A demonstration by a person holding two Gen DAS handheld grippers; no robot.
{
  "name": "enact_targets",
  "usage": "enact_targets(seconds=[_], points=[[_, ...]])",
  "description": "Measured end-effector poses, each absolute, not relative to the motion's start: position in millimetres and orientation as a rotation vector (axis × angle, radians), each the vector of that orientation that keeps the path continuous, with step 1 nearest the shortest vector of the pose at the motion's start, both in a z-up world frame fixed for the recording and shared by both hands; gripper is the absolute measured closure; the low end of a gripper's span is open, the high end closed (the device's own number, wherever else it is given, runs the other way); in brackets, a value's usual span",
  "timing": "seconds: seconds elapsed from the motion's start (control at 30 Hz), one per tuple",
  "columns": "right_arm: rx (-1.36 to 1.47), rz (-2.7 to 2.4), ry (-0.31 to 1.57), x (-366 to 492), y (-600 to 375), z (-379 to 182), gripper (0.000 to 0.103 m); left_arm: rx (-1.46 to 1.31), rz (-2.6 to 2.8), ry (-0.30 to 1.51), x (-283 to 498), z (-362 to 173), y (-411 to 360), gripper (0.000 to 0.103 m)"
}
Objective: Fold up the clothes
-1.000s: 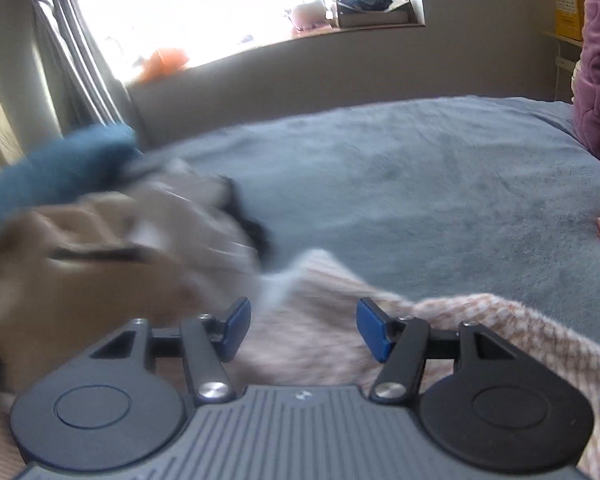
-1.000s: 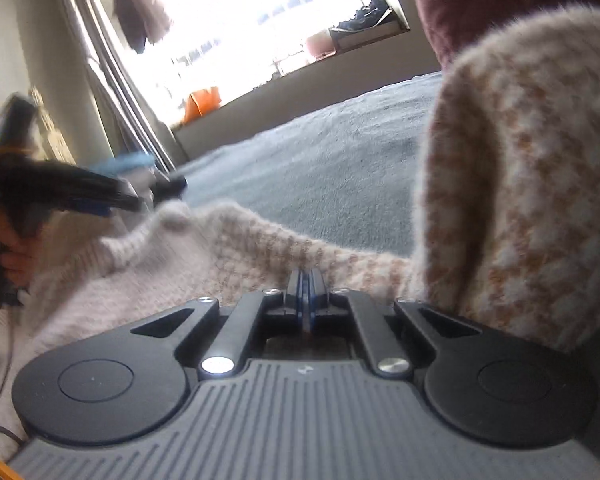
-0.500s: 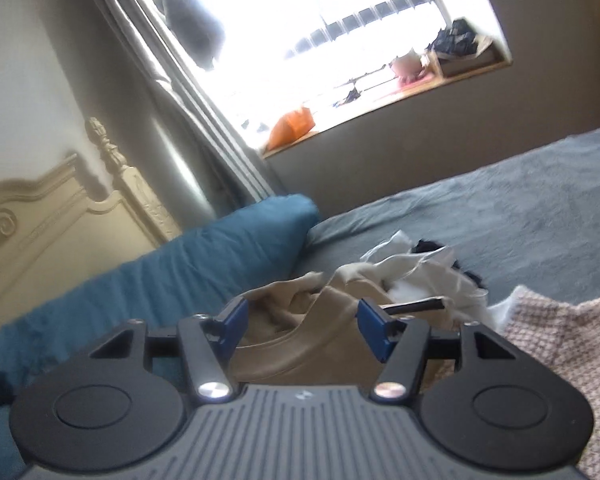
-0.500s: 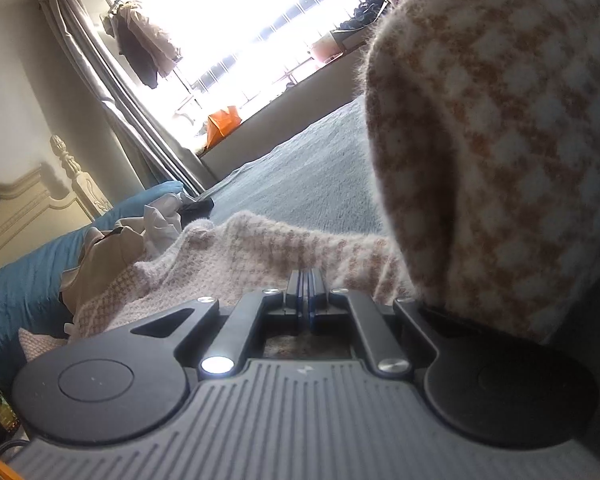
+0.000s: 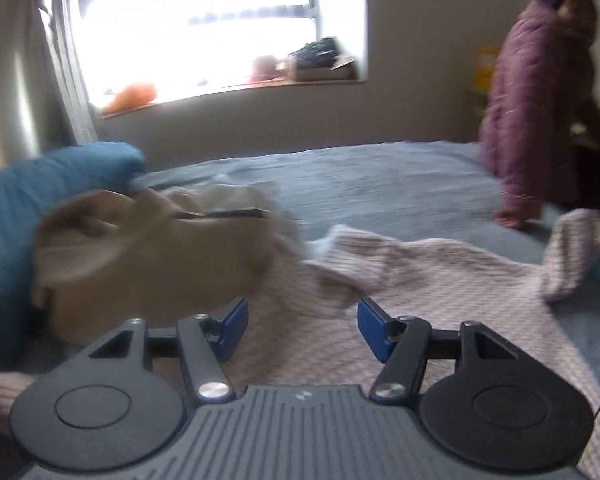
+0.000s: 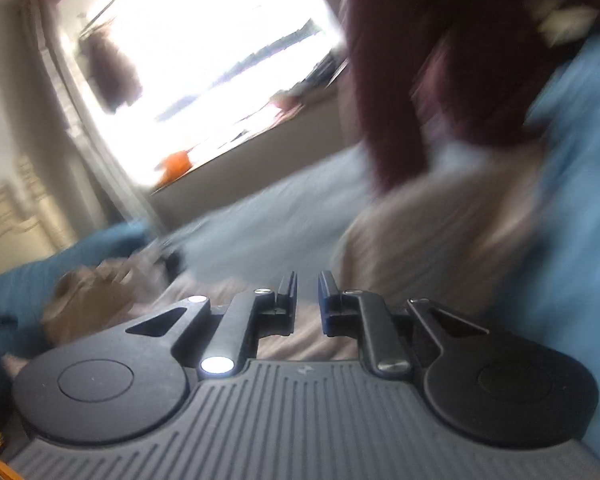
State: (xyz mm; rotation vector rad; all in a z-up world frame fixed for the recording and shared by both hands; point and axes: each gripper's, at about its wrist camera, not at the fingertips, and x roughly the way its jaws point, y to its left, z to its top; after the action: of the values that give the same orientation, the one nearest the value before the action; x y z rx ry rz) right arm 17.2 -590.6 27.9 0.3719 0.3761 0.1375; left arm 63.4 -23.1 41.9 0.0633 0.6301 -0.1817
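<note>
Two tongs in view. Left tongs (image 5: 300,322) stand about half open, nothing between the blue pads, poised over the pink knit sweater (image 5: 440,280) spread on the grey bed (image 5: 380,176). Right tongs (image 6: 307,300) are just parting, a narrow gap, nothing gripped; view badly blurred. Tan garment (image 5: 148,252) lies bunched at left, touching the sweater's edge. Blue pillow (image 5: 40,184) far left. Person in a purple jacket (image 5: 540,100) at far right of the bed.

A bright window (image 5: 220,28) fills the far wall, an orange thing (image 5: 134,96) on its sill. A person in a purple padded coat (image 5: 540,92) leans on the grey bed (image 5: 380,184). A blue pillow (image 5: 40,196) lies left.
</note>
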Motion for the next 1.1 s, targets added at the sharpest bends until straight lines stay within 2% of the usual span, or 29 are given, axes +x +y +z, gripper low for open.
enact_targets(seconds=[0.1,0.23,0.3,0.37,0.53,0.63,0.77,1.1], points=[[0.155,-0.08,0.358,-42.9,-608.1,103.0,0.084,-0.011,-0.291,0.636,47.0,17.7,-10.1,0.041],[-0.344,-0.321,0.491,-90.0,-575.5,154.0,0.078,0.034,-0.407,0.609,16.6,-14.1,-14.9,0.041],[-0.518,-0.252,0.583,-100.6,-543.3,138.5,0.075,0.052,-0.462,0.623,5.1,-26.9,-22.8,0.041],[-0.62,-0.097,0.658,-105.9,-501.6,98.5,0.071,0.063,-0.507,0.643,-2.5,-36.9,-28.8,0.041],[-0.782,0.415,0.749,-126.9,-370.4,-14.0,0.073,0.122,-0.554,0.667,-23.6,-42.2,-39.1,0.041],[-0.716,0.73,0.756,-147.6,-313.2,-26.3,0.072,0.119,-0.554,0.679,-33.2,-40.0,-38.4,0.041],[-0.652,0.95,0.795,-161.1,-292.7,-14.1,0.072,0.145,-0.599,0.69,-51.3,-36.1,-40.5,0.041],[-0.736,0.846,1.018,-197.3,-334.6,-45.1,0.073,0.399,-1.081,0.769,-146.5,-62.8,-116.5,0.038]])
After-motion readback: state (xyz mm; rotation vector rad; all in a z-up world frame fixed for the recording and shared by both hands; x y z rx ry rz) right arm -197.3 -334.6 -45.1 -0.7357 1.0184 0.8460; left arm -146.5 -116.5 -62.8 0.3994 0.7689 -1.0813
